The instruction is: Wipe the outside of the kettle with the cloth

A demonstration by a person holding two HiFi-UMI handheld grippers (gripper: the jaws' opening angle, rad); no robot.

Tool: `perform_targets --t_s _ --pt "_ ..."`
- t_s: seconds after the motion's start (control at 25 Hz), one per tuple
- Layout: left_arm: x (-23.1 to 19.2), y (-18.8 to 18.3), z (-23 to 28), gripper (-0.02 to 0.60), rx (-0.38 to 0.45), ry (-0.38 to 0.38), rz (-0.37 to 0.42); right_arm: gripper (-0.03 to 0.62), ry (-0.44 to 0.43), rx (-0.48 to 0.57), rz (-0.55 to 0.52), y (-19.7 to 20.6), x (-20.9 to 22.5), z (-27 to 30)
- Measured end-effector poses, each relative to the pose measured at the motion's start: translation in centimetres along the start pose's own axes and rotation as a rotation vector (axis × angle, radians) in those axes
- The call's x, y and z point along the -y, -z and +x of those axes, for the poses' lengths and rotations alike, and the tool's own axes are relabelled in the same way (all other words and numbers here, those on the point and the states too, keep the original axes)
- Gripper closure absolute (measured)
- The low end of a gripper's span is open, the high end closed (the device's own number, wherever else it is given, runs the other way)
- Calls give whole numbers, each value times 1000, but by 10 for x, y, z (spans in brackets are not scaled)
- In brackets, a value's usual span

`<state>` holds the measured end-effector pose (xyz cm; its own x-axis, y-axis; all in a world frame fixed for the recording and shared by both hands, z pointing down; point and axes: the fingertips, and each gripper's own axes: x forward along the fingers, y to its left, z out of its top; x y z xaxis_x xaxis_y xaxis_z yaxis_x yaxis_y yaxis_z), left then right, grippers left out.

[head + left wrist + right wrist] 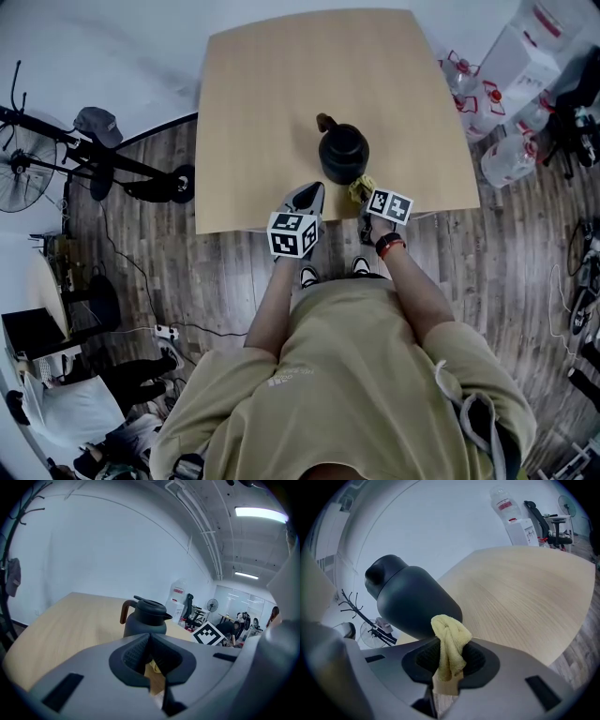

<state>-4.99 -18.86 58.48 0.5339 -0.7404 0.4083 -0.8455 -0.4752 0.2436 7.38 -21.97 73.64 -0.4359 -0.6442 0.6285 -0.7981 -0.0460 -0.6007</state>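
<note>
**Cloth at the kettle's side, left claw shut on nothing**

A fan (22, 157) stands on the wooden floor, well off the left edge of the surface (281, 84). The surface is pale wood.

The left claw (150, 637) hangs over the front edge of the surface. Its 2 jaws are pressed together with nothing between them. It points at the kettle (343, 155) from the near-left side, close to it but apart from it.

The kettle stands upright near the front edge of the surface, a little right of the middle. It is dark and round-bodied, with a lid on top. Its brown handle (324, 122) points toward the far-left corner.

The right claw (447, 656) is just beside the kettle on its near-right side, also over the front edge. Its jaws are clamped on a yellow cloth (450, 634). A bunched fold of the cloth sticks up from between the pads. The top of that fold lies right at the kettle's lower wall. I cannot tell whether it presses on the wall or stops just short of it.

Large water bottles (511, 157) lie on the floor off the right edge of the surface.
</note>
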Motion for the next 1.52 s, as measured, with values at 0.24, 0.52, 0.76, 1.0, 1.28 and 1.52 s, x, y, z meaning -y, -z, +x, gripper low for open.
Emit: perform_targets --t_s 0.24,0.52,0.76,1.0,1.28,1.52 --pt "4 0 10 557 1 -10 -3 490 39 9 -66 -17 16 -3" --pt "2 -2 19 557 -4 -17 -9 491 52 15 -128 -44 24 1" --pt "1 -3 28 557 -6 -34 -16 491 46 6 -143 -65 33 10" --pt "-8 -3 31 557 -22 -44 -20 491 41 -7 -215 -90 32 26" --pt "-17 4 34 557 -40 -97 -34 491 -30 -36 -250 -120 35 49" --pt "-37 0 27 557 -41 -129 -51 491 -108 -53 -221 -134 14 71"
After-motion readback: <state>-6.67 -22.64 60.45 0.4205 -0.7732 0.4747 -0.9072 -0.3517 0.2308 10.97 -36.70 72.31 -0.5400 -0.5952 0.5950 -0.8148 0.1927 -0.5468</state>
